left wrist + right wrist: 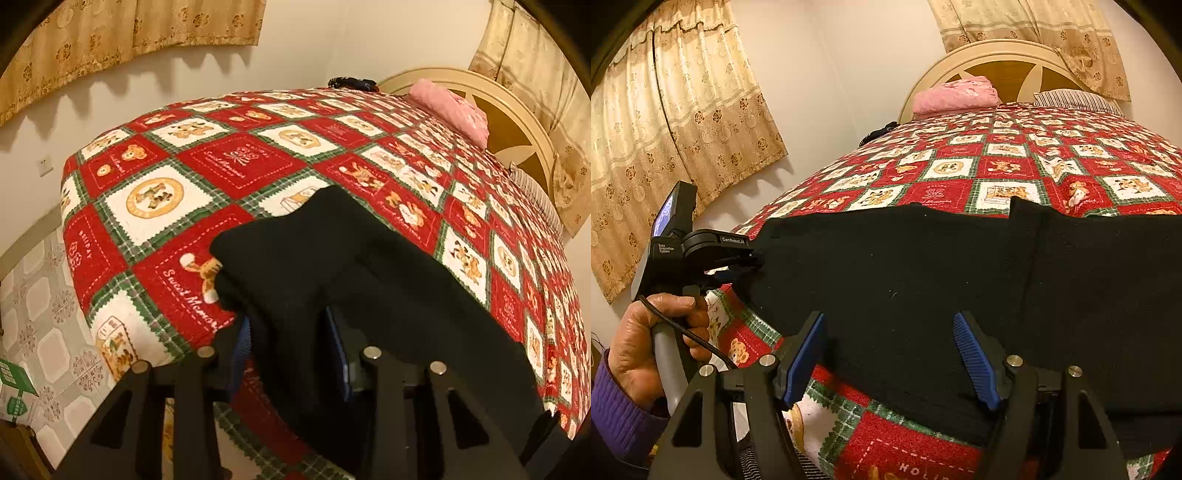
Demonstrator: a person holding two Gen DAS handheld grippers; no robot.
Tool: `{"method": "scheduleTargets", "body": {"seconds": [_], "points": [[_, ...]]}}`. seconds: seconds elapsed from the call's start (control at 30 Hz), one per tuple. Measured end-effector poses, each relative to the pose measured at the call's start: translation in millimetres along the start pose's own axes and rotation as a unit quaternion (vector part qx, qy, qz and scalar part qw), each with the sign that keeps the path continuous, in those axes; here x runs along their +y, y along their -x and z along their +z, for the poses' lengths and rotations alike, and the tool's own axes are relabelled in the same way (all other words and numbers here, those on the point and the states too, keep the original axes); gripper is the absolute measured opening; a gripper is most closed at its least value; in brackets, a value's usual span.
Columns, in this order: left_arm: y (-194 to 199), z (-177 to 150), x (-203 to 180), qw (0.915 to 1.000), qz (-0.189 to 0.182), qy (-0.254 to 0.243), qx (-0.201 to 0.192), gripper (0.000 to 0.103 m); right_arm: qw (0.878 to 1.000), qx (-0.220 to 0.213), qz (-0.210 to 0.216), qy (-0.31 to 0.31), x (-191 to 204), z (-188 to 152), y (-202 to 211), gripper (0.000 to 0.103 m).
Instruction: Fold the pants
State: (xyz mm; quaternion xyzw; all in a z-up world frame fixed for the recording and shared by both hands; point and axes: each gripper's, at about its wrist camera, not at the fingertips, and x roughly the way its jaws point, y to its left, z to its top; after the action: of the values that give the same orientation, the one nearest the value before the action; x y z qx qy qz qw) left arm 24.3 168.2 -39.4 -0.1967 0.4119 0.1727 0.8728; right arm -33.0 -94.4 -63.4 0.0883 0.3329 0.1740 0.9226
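Black pants (923, 280) lie folded across the near part of a bed with a red, white and green patchwork quilt (997, 166). In the left wrist view the pants (314, 258) run from between my fingers out to the right. My left gripper (291, 332) is shut on the pants' left edge, with cloth draped between its blue pads. It also shows in the right wrist view (746, 264), clamped on the pants' left corner. My right gripper (890, 354) is open, its blue pads (975, 362) spread over the pants' near edge, holding nothing.
A pink folded cloth (955, 96) and a striped pillow (1075, 99) lie by the cream headboard (997, 55). A dark object (351, 83) sits at the bed's far edge. Curtains (676, 147) hang on the wall. Tiled floor (40, 314) lies left of the bed.
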Motion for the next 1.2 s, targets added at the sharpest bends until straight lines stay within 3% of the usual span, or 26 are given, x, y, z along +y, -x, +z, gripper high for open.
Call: {"method": "scheduleTargets", "body": {"seconds": [0.07, 0.2, 0.37, 0.47, 0.7, 0.97, 1.03, 1.1, 1.2], "points": [[0, 1, 2, 0.9999, -0.016, 0.002, 0.002, 0.024, 1.0, 0.0, 0.0, 0.0, 0, 0, 0, 0.072], [-1, 3, 18, 0.9966, -0.076, 0.027, 0.014, 0.021, 1.0, 0.001, 0.0, 0.0, 0, 0, 0, 0.072], [0, -1, 47, 0.9827, -0.167, 0.078, 0.021, 0.019, 1.0, 0.001, 0.001, 0.0, 0, 0, 0, 0.072], [0, -6, 45, 0.9828, -0.171, 0.07, 0.013, 0.019, 1.0, 0.001, -0.002, 0.002, -1, 0, -1, 0.072], [-4, -5, 48, 0.9778, -0.183, 0.101, 0.015, 0.022, 1.0, 0.001, -0.001, 0.0, 0, 1, -2, 0.073], [2, -1, 31, 0.9855, -0.16, 0.056, -0.002, 0.018, 1.0, 0.001, -0.007, 0.006, 2, 3, 0, 0.073], [11, 1, 26, 0.9852, -0.166, 0.039, -0.018, 0.018, 0.999, -0.016, -0.026, 0.017, 6, 5, 9, 0.072], [25, 4, 17, 0.9841, -0.171, 0.012, -0.045, 0.018, 0.995, -0.067, -0.058, 0.038, 9, 11, 32, 0.072], [47, 6, -1, 0.9772, -0.195, -0.028, -0.078, 0.018, 0.99, -0.099, -0.09, 0.039, 0, 19, 53, 0.072]]}}
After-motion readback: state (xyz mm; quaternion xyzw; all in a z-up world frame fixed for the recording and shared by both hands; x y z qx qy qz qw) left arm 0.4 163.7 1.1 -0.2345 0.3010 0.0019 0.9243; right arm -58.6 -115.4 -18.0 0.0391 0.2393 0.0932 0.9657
